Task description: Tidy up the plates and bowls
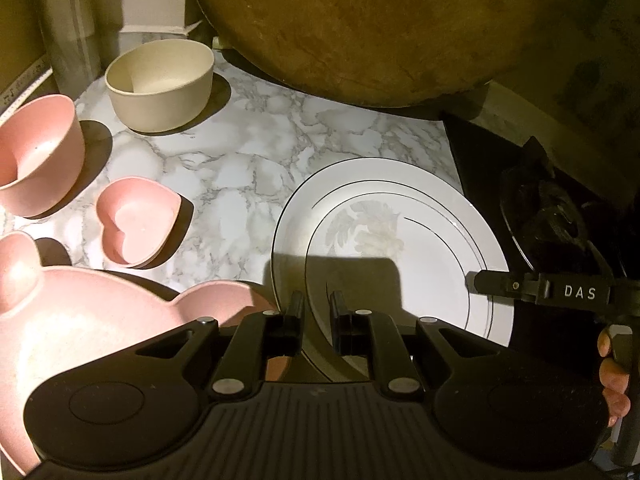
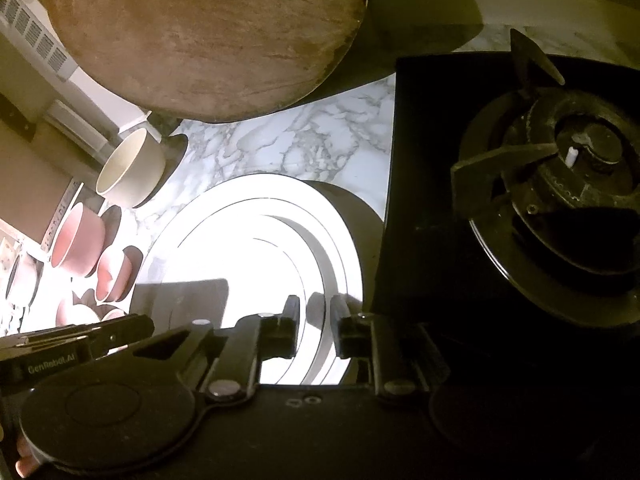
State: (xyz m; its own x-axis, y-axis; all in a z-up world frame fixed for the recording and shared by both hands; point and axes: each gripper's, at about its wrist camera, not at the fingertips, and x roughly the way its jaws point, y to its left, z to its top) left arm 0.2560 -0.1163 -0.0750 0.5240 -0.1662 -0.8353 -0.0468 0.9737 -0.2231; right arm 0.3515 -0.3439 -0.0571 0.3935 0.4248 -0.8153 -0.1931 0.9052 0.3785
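Observation:
A white plate (image 1: 400,236) with thin dark rings lies on the marble counter (image 1: 224,160). My left gripper (image 1: 316,304) straddles its near-left rim, jaws slightly apart. My right gripper (image 2: 316,308) straddles the plate's (image 2: 256,240) right rim, jaws also slightly apart; it shows in the left wrist view (image 1: 500,284) at the plate's right edge. A beige bowl (image 1: 160,84), a pink bowl (image 1: 36,156), a pink heart-shaped dish (image 1: 136,220) and a pink bear-shaped plate (image 1: 100,320) sit to the left.
A large round wooden board (image 1: 380,24) leans at the back. A black gas hob with a burner (image 2: 568,192) borders the plate on the right. A clear container (image 1: 68,20) stands at the far left.

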